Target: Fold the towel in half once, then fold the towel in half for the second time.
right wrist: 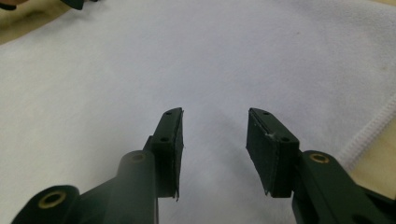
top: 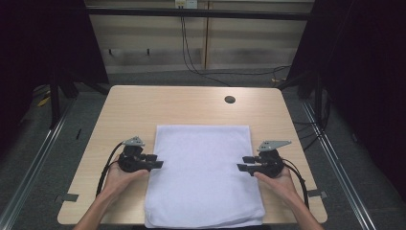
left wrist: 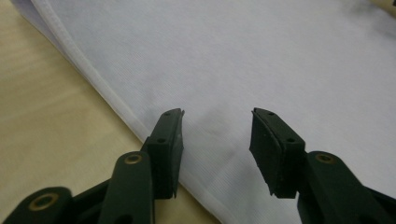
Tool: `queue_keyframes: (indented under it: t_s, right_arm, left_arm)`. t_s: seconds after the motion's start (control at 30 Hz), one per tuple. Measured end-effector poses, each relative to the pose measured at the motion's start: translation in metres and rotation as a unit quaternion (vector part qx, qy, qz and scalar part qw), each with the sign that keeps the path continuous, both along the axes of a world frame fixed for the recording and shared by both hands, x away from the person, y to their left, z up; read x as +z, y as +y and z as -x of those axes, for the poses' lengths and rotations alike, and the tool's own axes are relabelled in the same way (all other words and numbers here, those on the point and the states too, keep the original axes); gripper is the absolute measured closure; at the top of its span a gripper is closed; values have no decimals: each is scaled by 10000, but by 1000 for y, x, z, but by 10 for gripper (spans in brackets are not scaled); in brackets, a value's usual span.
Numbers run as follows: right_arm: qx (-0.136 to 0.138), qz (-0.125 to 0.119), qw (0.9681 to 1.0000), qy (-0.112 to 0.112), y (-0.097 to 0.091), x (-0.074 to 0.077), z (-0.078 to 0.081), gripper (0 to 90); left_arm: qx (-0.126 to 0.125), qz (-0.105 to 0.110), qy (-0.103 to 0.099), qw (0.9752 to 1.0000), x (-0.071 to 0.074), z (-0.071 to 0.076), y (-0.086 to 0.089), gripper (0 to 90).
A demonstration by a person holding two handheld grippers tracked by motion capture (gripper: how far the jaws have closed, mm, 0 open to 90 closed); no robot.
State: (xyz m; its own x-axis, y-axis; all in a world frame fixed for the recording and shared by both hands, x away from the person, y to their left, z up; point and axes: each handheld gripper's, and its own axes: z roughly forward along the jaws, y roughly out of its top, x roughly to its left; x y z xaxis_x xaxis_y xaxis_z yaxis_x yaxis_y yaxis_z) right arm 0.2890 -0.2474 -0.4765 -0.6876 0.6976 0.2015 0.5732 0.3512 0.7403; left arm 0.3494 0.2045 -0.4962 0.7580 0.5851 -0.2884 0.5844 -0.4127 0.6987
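Note:
A white towel (top: 203,172) lies flat on the wooden table (top: 139,105), reaching to the near edge. My left gripper (top: 157,161) is at the towel's left edge and points right, with open jaws. In the left gripper view that gripper (left wrist: 215,135) hangs just over the towel (left wrist: 243,60) and its hemmed edge, with nothing between the pads. At the towel's right edge my right gripper (top: 243,163) points left, also open. The right gripper view has its jaws (right wrist: 214,135) spread over the towel (right wrist: 187,70), gripping nothing.
A round cable hole (top: 230,99) sits in the table's far right part. Bare wood lies beyond the towel and on both sides. Dark frame posts and cables stand past the table.

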Motion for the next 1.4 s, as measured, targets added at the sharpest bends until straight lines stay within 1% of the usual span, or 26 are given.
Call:
queue_keyframes:
  t_s: [0.03,0.07,0.1,0.2,0.27,0.3,0.47,0.5,0.6,0.67,0.73,0.77,0.8,0.83,0.97,1.03,1.1,1.13,1.17,1.2,1.23,1.27,1.3,1.33,1.37,1.4]
  right_arm:
    - [-21,-15,10000,42,1,-3,-5,562]
    - [-21,-15,10000,42,1,-3,-5,562]
    - [-31,181,9998,48,5,-7,-12,562]
    - [-53,183,9998,112,7,-10,-17,562]
    - [-99,294,9995,102,10,-14,-24,557]
    - [-182,380,9990,113,11,-18,-29,547]
    - [-216,413,9985,278,12,-22,-30,539]
    - [-197,432,9985,288,12,-22,-28,543]
    - [-133,477,9982,350,13,-20,-23,551]
    - [1,602,9974,391,15,-18,-9,589]
    - [38,600,9972,440,14,-17,-3,600]
    - [114,603,9970,470,13,-16,6,638]
    - [114,603,9970,470,13,-16,6,638]
    - [250,760,9959,416,14,-15,18,703]
    - [439,709,9954,481,13,-14,32,715]
    - [552,695,9948,506,13,-14,37,717]
    - [757,663,9927,668,11,-12,40,750]
    - [757,663,9927,668,11,-12,40,750]
    - [782,447,9932,741,7,-10,38,721]
    - [782,447,9932,741,7,-10,38,721]
    - [605,216,9961,612,0,-6,33,705]
    - [605,216,9961,612,0,-6,33,705]
    - [349,106,9982,469,-9,0,24,695]
    - [349,106,9982,469,-9,0,24,695]
    - [108,148,9995,272,-19,4,10,668]
    - [108,148,9995,272,-19,4,10,668]
  left_arm:
    - [-39,-115,-85,9999,-5,-4,-5,571]
    - [-39,-115,-85,9999,-5,-4,-5,584]
    - [0,-53,-101,9999,-6,-4,-6,588]
    - [11,-50,-197,9998,-7,-3,-5,618]
    - [56,-42,-212,9998,-8,-2,-4,617]
    - [22,-136,-212,9997,-6,0,-6,616]
    - [23,-178,-247,9995,-6,4,-6,638]
    - [-6,-82,-186,9998,-7,8,-2,658]
    - [-107,-20,-92,9999,-7,15,2,694]
    - [-275,-127,-33,9995,-5,33,5,725]
    - [-307,-183,-28,9994,-4,39,5,750]
    - [-404,-267,-13,9988,-3,48,6,815]
    - [-404,-267,-13,9988,-3,48,6,853]
    - [-490,-296,39,9984,-2,54,8,866]
    - [-639,-303,160,9974,1,72,11,861]
    - [-702,-298,109,9970,3,78,11,811]
    - [-773,-145,53,9969,6,82,14,772]
    - [-773,-145,53,9969,6,82,14,770]
    - [-632,-149,57,9979,7,77,16,763]
    - [-632,-149,57,9979,7,77,16,747]
    - [-438,-62,21,9990,10,67,17,739]
    - [-438,-62,21,9990,10,67,17,728]
    - [-239,-5,-130,9996,15,49,18,724]
    - [-239,-5,-130,9996,15,49,18,723]
    - [-75,57,-192,9998,19,35,20,720]
    - [-75,57,-192,9998,19,35,20,714]
